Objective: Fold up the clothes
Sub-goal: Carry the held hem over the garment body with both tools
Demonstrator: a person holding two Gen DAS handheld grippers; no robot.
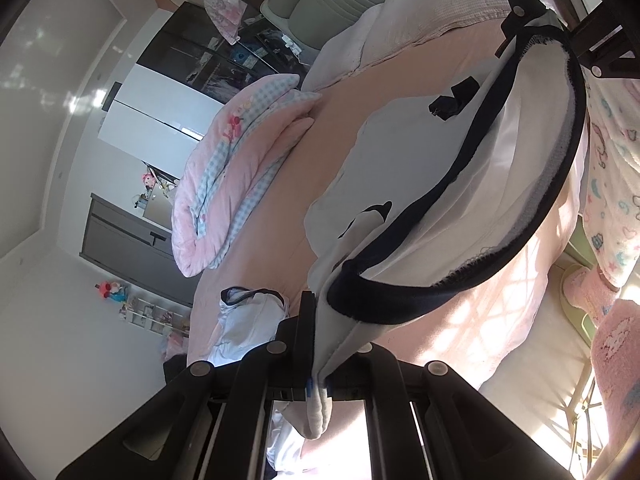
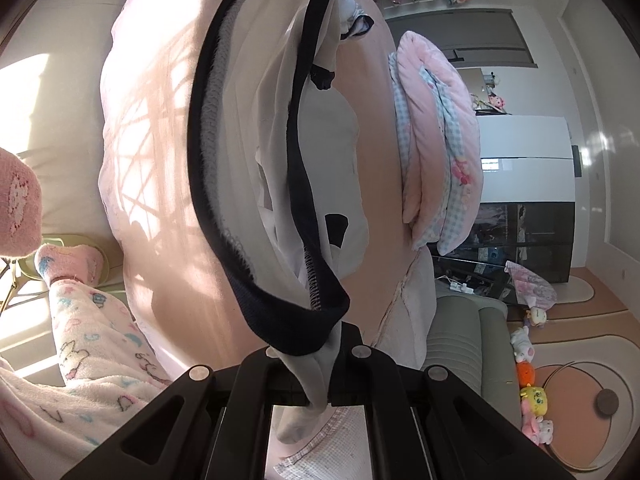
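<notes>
Hanging between the two grippers, the white garment (image 1: 404,184) with its dark navy band (image 1: 448,184) was held up over the pink bed (image 1: 280,216), its lower part draping onto the sheet. The left gripper (image 1: 320,364) was pinching one end of the band's edge, fabric bunched between its pressed-together fingers and a tail of cloth poking out behind them. The right gripper (image 2: 320,376) was clamped on the opposite end in the same way, so the band (image 2: 248,152) ran as an open loop from one claw to the other. It looked like a waistband or hem, though the fisheye warp made that hard to settle.

To do this step well, I judge both grips should stay level and equally taut, so the band's two layers meet flat before the cloth is laid down; slack on one side would leave a skewed crease. The bare stretch of sheet under the garment seemed the sensible place to lay it.

Farther out, a second pale garment (image 1: 250,320) lay crumpled near the bed's edge, a rolled pink quilt (image 1: 236,168) sat along the far side, and the person's patterned fleece sleeve (image 2: 92,360) showed at the near side.
</notes>
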